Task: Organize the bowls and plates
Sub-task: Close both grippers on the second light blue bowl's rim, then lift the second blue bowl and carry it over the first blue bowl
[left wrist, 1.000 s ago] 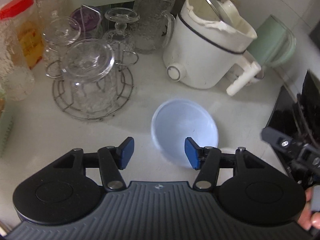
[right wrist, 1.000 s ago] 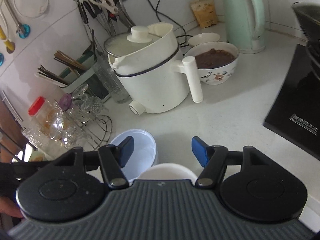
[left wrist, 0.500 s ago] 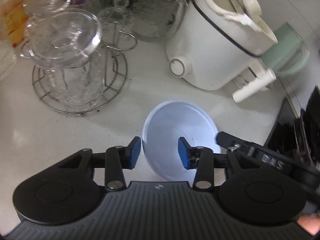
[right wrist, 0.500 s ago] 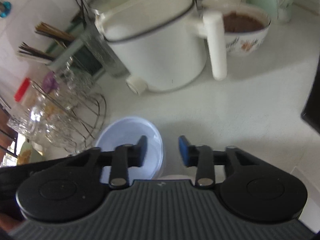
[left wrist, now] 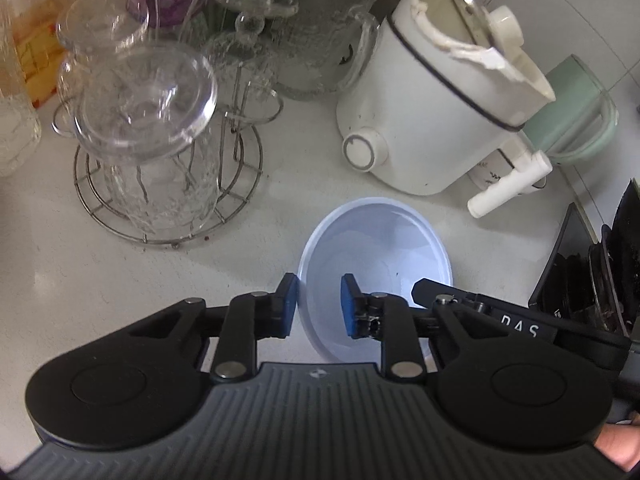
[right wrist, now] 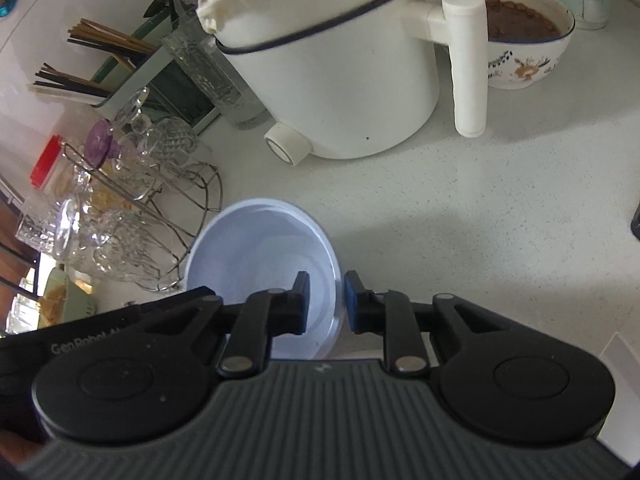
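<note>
A pale blue bowl (left wrist: 380, 248) (right wrist: 260, 248) stands upright on the white counter (right wrist: 480, 220). My left gripper (left wrist: 318, 306) straddles the bowl's left rim, one blue pad outside and one inside. Its jaws are closing, and a gap still shows on the inner side. My right gripper (right wrist: 327, 304) straddles the opposite rim the same way. Its jaws are closing too, with a gap left at the inner pad. The right gripper's black body (left wrist: 520, 320) reaches into the left wrist view. A small white edge (right wrist: 356, 354) peeks out just below the right gripper's fingers.
A white electric pot (left wrist: 420, 112) (right wrist: 332, 72) stands right behind the bowl, its handle sticking out. A wire rack of glasses (left wrist: 160, 140) (right wrist: 132, 208) sits to the left. A patterned bowl of brown food (right wrist: 528, 40), a green kettle (left wrist: 572, 116) and a black stove (left wrist: 580, 272) are to the right.
Both grippers have come down onto the blue bowl from opposite sides. Their jaws have narrowed from wide open to a small gap around its rim.
</note>
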